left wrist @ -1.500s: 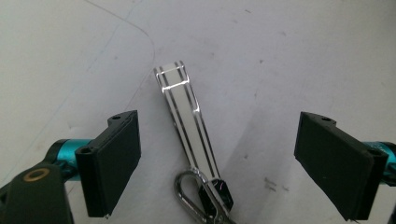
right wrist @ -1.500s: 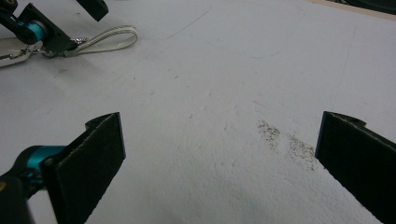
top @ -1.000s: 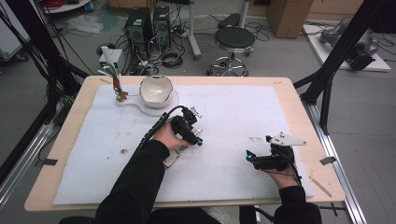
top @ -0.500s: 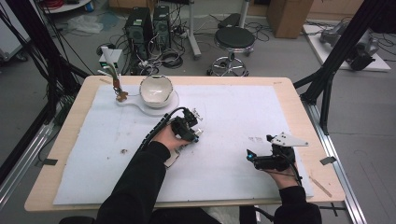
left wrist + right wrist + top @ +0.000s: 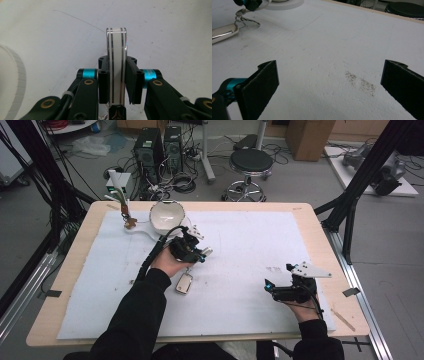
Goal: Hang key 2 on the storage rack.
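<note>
Count: 2 tongs (image 5: 204, 254) (image 5: 268, 288), 1 white bowl (image 5: 167, 214), 1 keyring tag (image 5: 184, 283), 1 striped white disc (image 5: 116, 67), 1 bench (image 5: 320, 245).

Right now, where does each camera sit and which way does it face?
High view: fixed above the person's edge, looking forward and down on the table; both forearms enter from below, left tool, right tool.
Left gripper view: rides the left tool, looking along jaws shut on a white, dark-striped flat piece.
Right gripper view: rides the right tool, low across the table; jaws open.
Shared: high and right gripper views both show the silver keychain tag.
</note>
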Available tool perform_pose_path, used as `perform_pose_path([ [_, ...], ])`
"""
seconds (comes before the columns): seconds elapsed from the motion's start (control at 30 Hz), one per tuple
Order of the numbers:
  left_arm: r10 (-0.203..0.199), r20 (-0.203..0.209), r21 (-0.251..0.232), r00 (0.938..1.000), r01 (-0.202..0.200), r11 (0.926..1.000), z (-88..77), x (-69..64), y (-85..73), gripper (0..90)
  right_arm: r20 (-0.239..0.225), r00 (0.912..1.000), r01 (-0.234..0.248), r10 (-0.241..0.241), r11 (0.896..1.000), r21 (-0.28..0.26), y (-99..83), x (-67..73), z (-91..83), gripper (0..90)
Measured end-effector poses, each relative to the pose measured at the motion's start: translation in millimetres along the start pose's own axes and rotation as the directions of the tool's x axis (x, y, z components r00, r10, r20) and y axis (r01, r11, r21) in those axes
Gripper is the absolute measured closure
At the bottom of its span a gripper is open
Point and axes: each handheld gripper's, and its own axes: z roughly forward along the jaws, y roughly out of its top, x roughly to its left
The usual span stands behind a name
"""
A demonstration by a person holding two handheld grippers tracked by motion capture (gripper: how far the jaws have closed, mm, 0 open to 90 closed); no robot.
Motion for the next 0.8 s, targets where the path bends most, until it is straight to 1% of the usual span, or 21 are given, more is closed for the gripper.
perform_pose_path([
  [0.07,-0.011,0.008,-0.022,0.9999,0.011,0.9997,-8.5,2.8,-2.5,74.6,-0.004,1.0,0.006,-0.006,1.0,0.003,0.0,0.6,1.0,0.8],
  [0.17,-0.026,0.01,-0.059,0.9996,0.027,0.9979,-22.6,7.3,-6.5,74.6,-0.006,0.9999,0.014,-0.014,1.0,0.011,-0.3,1.3,2.8,0.7],
  [0.2,-0.03,0.005,-0.072,0.9995,0.031,0.9969,-27.7,8.9,-7.9,74.6,-0.01,0.9999,0.013,-0.013,1.0,0.014,-0.5,1.7,3.1,0.8],
  [0.33,-0.05,0.01,-0.124,0.9987,0.05,0.991,-49.1,17.2,-15.2,74.6,-0.008,0.9999,0.012,-0.012,1.0,0.017,-0.8,1.3,4.5,0.7],
  [0.43,-0.059,-0.007,-0.159,0.9982,0.057,0.9856,-65.8,26.1,-22.4,74.6,-0.009,0.9999,0.009,-0.009,1.0,0.021,-1.6,1.3,6.3,0.7],
  [0.47,-0.07,-0.009,-0.173,0.9975,0.067,0.9827,-70.8,29.0,-25.0,74.6,-0.009,0.9999,0.007,-0.006,1.0,0.025,-1.8,1.7,6.9,0.8],
  [0.5,-0.081,-0.013,-0.178,0.9967,0.077,0.9811,-76.0,31.9,-27.4,74.6,-0.007,0.9999,0.01,-0.009,1.0,0.026,-1.7,1.9,7.5,0.7],
  [0.53,-0.085,-0.019,-0.182,0.9962,0.08,0.98,-80.9,35.0,-29.9,74.6,-0.008,1.0,0.005,-0.005,1.0,0.029,-1.5,2.5,7.9,0.8],
  [0.57,-0.09,-0.026,-0.186,0.9955,0.084,0.979,-85.5,37.6,-32.5,74.6,0.002,0.9999,0.014,-0.014,0.999,0.03,-1.0,3.2,8.7,0.8],
  [0.6,-0.095,-0.034,-0.189,0.9949,0.087,0.9781,-89.9,39.9,-35.3,74.6,0.002,0.9999,0.014,-0.014,0.999,0.03,-1.0,3.2,8.7,0.8],
  [0.67,-0.098,-0.051,-0.198,0.9939,0.086,0.9765,-99.1,45.3,-41.1,74.6,0.01,0.9998,0.019,-0.019,1.0,0.021,0.3,4.3,7.6,0.7],
  [0.8,-0.1,-0.084,-0.221,0.9914,0.08,0.9721,-113.1,50.1,-47.4,74.6,0.014,0.9998,0.016,-0.016,1.0,0.015,0.9,3.8,7.1,0.7],
])
